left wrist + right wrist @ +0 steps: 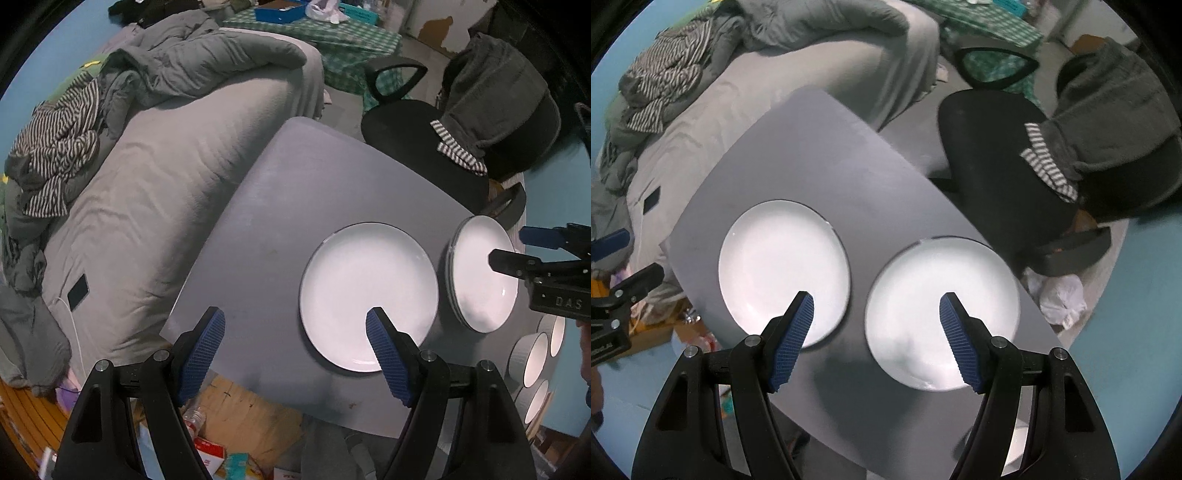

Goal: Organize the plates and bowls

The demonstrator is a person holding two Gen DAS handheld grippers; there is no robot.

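While both tongs, left (295, 341) and right (876, 325), are hanging wide and empty over the grey surface (288, 192), the single plate (365, 291) is lying beside the plate stack (476, 273). Bowls (532, 358) are sitting at the edge, so stacking is looking barely begun.

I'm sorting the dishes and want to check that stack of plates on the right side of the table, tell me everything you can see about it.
The plate stack looks like two or three round white plates with thin dark rims, glossy like glazed ceramic, nested flat and upright. It sits on the grey table near its right edge, beside the single plate but apart from it. The bowls stand nearer the camera. The right gripper hangs open above it without touching it.
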